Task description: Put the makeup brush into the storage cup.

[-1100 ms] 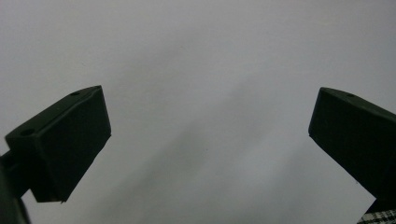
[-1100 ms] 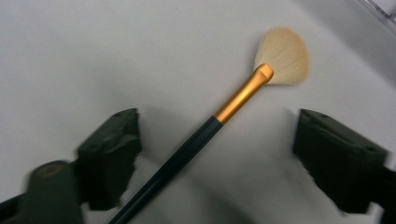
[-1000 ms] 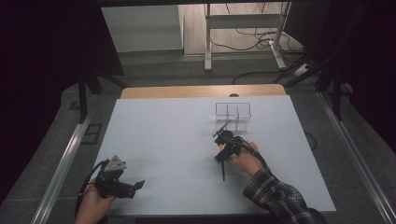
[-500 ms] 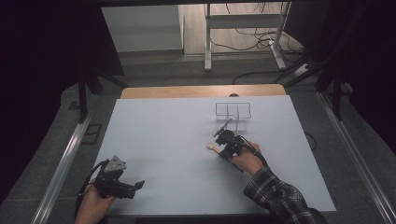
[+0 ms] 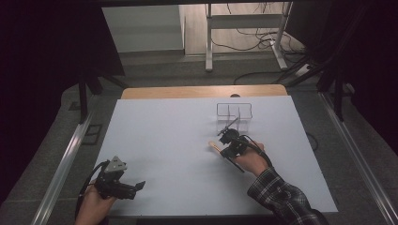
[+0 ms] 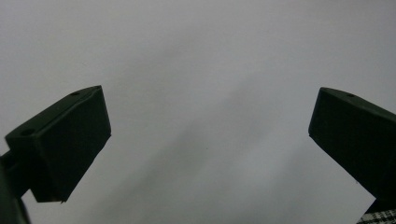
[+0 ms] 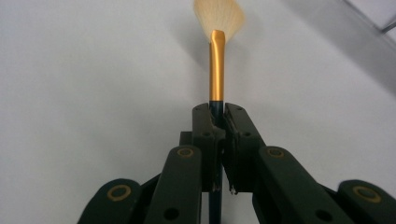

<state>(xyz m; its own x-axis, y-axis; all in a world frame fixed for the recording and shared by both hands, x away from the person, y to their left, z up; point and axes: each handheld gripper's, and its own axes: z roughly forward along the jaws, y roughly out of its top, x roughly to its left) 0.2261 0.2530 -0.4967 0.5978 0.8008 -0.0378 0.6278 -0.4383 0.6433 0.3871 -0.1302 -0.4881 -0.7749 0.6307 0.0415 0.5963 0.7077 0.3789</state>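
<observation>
A make-up brush (image 7: pixel 216 60) with a gold ferrule, pale fan-shaped bristles and a dark handle sticks out ahead of my right gripper (image 7: pixel 217 112), whose jaws are shut on the handle. In the high view the right gripper (image 5: pixel 230 143) is right of the table's middle. The brush (image 5: pixel 214 146) points left from it, just above the white tabletop (image 5: pixel 164 131). My left gripper (image 5: pixel 136 186) rests near the front left edge. Its jaws stand wide apart over bare table in the left gripper view (image 6: pixel 210 121), with nothing between them.
A clear compartment rack (image 5: pixel 233 112) stands on the table just beyond the right gripper. A strip of wooden tabletop (image 5: pixel 202 91) shows at the far edge. Metal rails run along both sides, and desk legs and cables lie on the floor behind.
The right hand has shifted a little and turned, so the brush's pale tip now shows to the left of the gripper. The left hand has stayed put.
</observation>
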